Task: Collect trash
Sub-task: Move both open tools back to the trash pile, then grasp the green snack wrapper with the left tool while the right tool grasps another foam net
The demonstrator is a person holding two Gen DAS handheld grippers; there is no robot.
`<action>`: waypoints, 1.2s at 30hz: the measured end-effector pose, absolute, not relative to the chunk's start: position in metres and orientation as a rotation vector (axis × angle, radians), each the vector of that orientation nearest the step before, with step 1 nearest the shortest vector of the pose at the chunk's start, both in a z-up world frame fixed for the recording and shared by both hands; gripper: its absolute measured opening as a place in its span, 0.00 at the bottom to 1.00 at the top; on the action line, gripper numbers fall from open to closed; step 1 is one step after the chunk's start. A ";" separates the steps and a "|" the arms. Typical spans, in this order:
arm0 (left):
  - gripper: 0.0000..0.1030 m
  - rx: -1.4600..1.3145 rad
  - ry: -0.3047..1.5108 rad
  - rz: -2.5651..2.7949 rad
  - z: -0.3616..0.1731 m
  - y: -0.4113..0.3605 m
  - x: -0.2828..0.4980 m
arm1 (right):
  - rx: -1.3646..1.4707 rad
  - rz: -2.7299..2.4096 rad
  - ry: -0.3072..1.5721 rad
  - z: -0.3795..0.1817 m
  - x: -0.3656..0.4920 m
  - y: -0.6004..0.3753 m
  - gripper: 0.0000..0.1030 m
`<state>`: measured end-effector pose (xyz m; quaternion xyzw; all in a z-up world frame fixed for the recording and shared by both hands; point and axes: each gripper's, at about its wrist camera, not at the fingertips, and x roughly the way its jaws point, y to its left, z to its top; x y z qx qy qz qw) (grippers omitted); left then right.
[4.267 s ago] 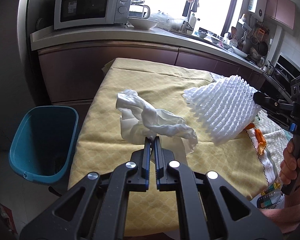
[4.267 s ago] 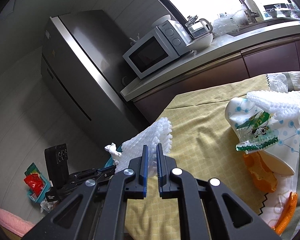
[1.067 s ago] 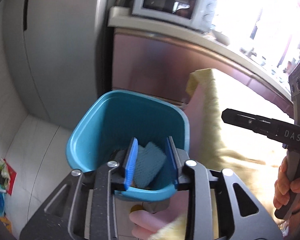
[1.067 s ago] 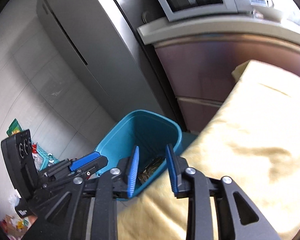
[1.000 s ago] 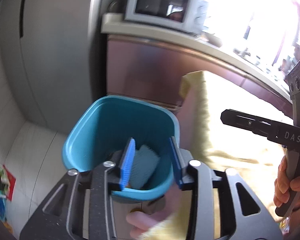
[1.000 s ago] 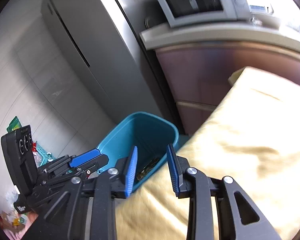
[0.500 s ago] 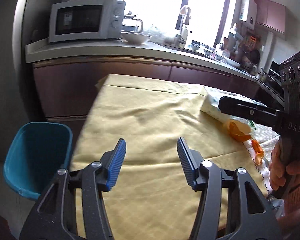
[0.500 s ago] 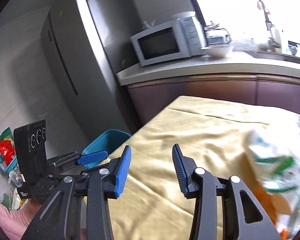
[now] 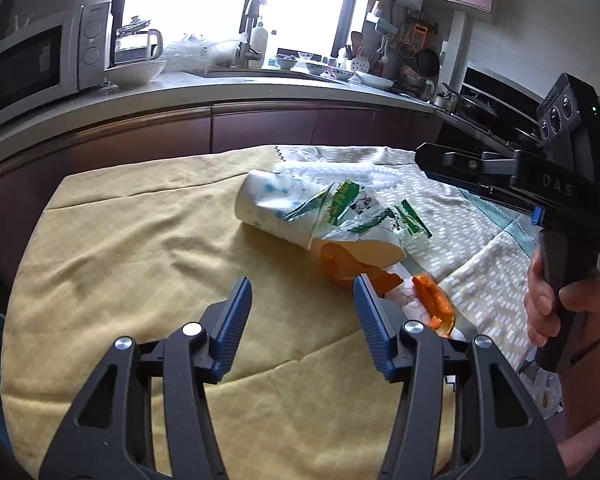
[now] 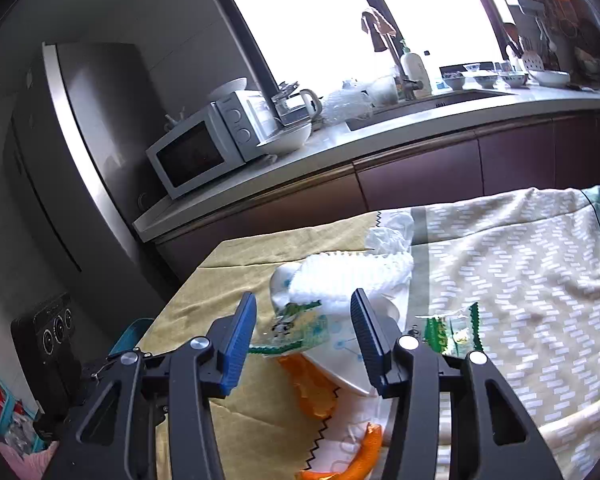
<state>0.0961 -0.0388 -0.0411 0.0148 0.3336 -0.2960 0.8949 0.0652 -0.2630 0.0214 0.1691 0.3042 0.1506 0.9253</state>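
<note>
Both hand-held grippers have swung back from the bin to the table, empty.

Left wrist view: the left hand-held gripper (image 9: 303, 322) is wide open; the paper cup (image 9: 300, 216) lies on its side ahead and slightly right, long axis running from upper left to lower right, with orange peel (image 9: 350, 268) at its mouth.

Right wrist view: the right hand-held gripper (image 10: 303, 340), also open, hangs directly over the cup (image 10: 340, 344), nearer than the left.
</note>
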 end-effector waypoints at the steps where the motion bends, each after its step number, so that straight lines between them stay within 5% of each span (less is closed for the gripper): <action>1: 0.51 0.036 0.694 -0.622 -0.042 -0.045 0.099 | 0.372 0.300 0.637 0.018 0.070 -0.269 0.46; 9: 0.49 0.084 0.691 -0.642 -0.041 -0.083 0.118 | 0.570 0.328 0.716 -0.016 0.106 -0.296 0.52; 16: 0.35 0.104 0.712 -0.669 -0.045 -0.098 0.132 | 0.707 0.393 0.767 -0.036 0.127 -0.299 0.53; 19: 0.28 0.098 0.731 -0.688 -0.050 -0.100 0.134 | 0.734 0.414 0.775 -0.040 0.128 -0.296 0.47; 21: 0.25 0.100 0.727 -0.692 -0.050 -0.100 0.132 | 0.749 0.422 0.775 -0.042 0.129 -0.298 0.32; 26: 0.24 0.099 0.708 -0.695 -0.048 -0.097 0.126 | 0.763 0.430 0.769 -0.047 0.128 -0.300 0.11; 36: 0.24 0.053 0.672 -0.648 -0.036 -0.065 0.110 | 0.742 0.471 0.717 -0.035 0.114 -0.292 0.08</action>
